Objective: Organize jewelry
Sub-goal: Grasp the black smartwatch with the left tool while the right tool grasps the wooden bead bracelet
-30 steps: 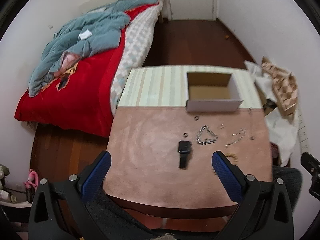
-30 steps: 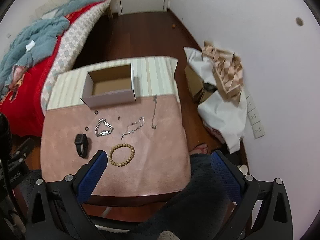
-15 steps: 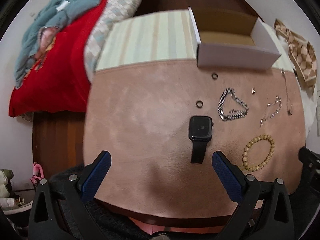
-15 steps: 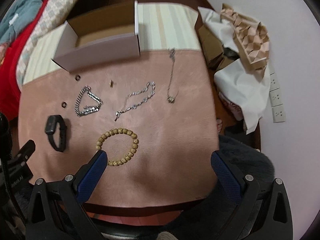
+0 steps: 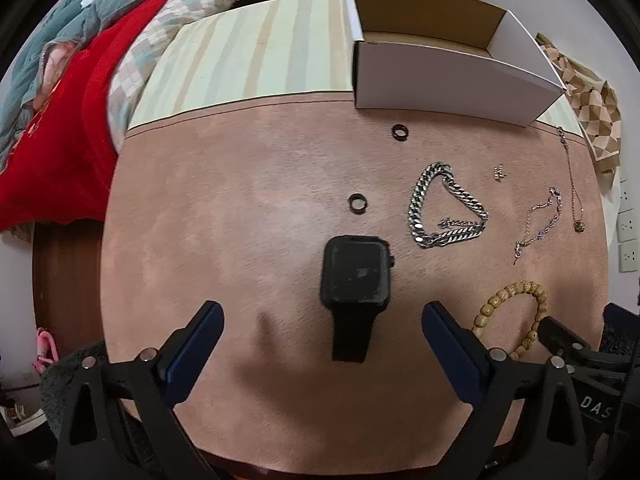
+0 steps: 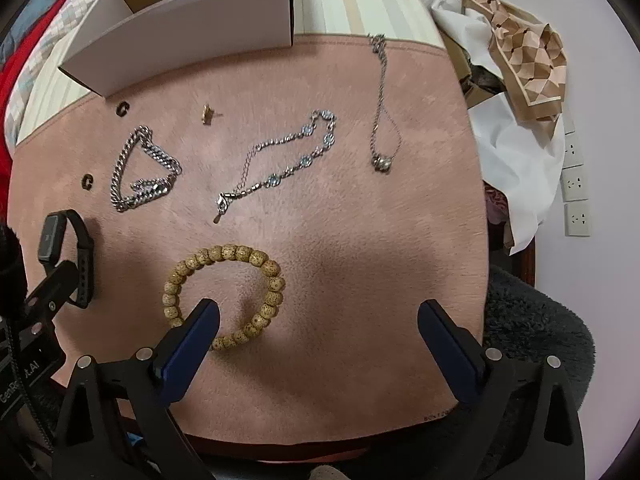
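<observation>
- Left gripper (image 5: pixel 322 322): jaws spread wide, nothing held, poised low over the desk (image 5: pixel 224 208) with the black watch (image 5: pixel 355 276) centred between the fingers. Watch taken as the step in hand.
- Watch case lies flat, face up; the strap runs back toward the gripper. A grasp across the case sides is judged better than one on the strap, which looks floppy and may swing on the lift.
- Jaws to be lowered until the pads straddle the case, then closed; the suede-like mat may drag, so a straight vertical lift is advised.
- Small dark ring (image 5: pixel 357 203) sits just beyond the watch; silver curb chain (image 5: pixel 444 206) is beyond and to the right of the watch. Both to be kept clear of the fingers.
- Open white box (image 5: pixel 452 80) stands past the watch at the far edge of the mat; judged to be the drop target.
- Right gripper (image 6: pixel 316 326): jaws also spread, empty; its left finger overlaps the wooden bead bracelet (image 6: pixel 224 292), which lies just right of the watch. Contact cannot be told.
- Farther right of the watch: blue-stone bracelet (image 6: pixel 286 158), pendant necklace (image 6: pixel 382 120), small earring (image 6: pixel 208 114).
</observation>
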